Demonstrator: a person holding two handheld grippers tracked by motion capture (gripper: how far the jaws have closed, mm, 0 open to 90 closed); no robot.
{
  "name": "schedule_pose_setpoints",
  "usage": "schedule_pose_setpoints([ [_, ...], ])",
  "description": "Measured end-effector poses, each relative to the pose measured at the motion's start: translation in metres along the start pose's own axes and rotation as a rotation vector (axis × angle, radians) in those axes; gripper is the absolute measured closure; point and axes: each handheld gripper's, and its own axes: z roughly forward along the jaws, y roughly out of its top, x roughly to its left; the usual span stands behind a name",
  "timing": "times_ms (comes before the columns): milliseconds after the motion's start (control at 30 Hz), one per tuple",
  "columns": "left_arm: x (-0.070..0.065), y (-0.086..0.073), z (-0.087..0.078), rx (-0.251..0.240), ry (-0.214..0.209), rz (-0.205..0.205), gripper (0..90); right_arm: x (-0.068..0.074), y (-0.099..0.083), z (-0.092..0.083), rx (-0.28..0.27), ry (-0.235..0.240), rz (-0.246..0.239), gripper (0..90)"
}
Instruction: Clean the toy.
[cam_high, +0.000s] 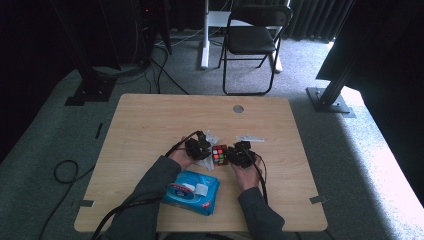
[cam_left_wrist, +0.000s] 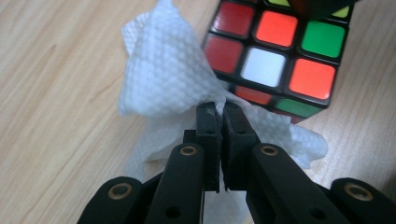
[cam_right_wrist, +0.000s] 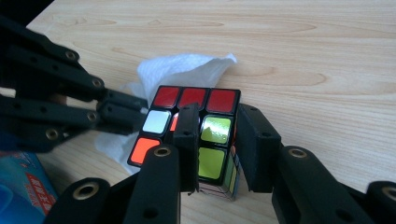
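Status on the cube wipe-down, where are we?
Done: a white textured wipe is out of the blue wipe pack and pinched in the left gripper. In hand: the right gripper clamps the scrambled puzzle cube while the wipe sits against its side. Left: how many cube faces are wiped can't be told.

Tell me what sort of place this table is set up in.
Probably a lab or recording space, not a home: a bare wooden table stands on grey carpet, black metal stands are fixed to the floor beside it, dark curtains hang behind, and a lone folding chair sits beyond.
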Motion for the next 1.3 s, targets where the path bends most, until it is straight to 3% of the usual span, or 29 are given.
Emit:
schedule_pose_setpoints([
  [633,0.02,-0.008,-0.005,-0.084,0.024,-0.135,87.1,0.006,0.007,0.005,0.051,0.057,-0.102,71.2],
  [1000,0.015,-0.006,-0.005,-0.082,0.008,-0.113,87.0,0.006,0.009,0.007,0.044,0.039,-0.093,70.8],
  [1300,0.012,-0.008,-0.007,-0.091,-0.001,-0.102,86.6,0.008,0.009,0.005,0.039,-0.017,-0.078,63.0],
])
